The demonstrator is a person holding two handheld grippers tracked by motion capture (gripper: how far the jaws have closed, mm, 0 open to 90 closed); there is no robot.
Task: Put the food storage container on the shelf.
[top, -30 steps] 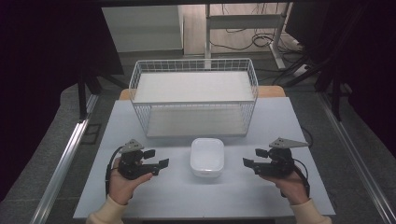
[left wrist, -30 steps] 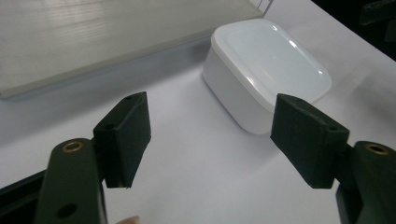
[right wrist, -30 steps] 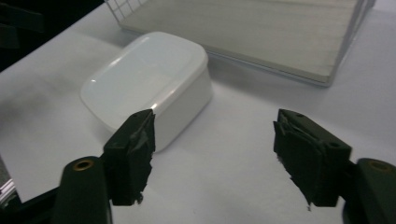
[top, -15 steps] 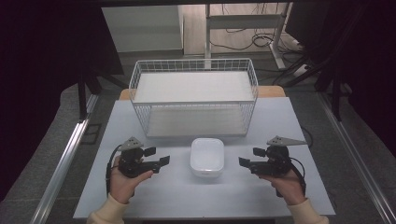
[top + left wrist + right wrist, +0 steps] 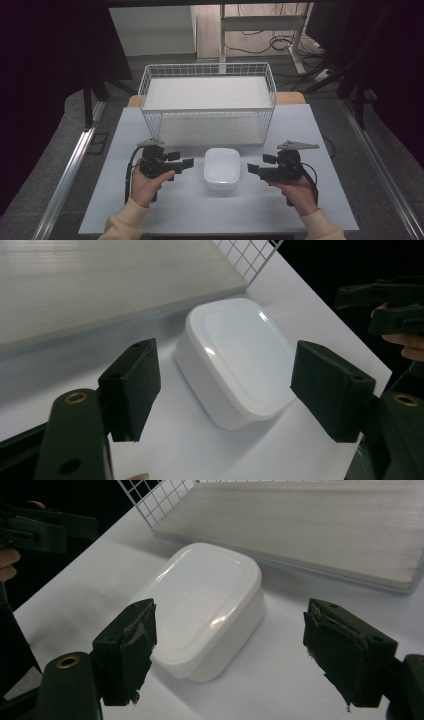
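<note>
Both tools are spread wide and hold nothing: my left tool [image 5: 188,163] and right tool [image 5: 251,170] flank the white lidded box [image 5: 221,167], which sits on the surface [image 5: 190,210] just in front of the wire basket [image 5: 207,100]. The box looks smooth and glossy, so an uneven squeeze could slide or tip it. I see no readable writing or labels.

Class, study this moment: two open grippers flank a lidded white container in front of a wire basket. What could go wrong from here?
1. The white container looks smooth and glossy; squeezed from both sides, it might slip or tilt.
2. The left gripper and right gripper face each other across it and could collide.
3. The wire basket stands just behind, so a lift could catch its rim.
</note>
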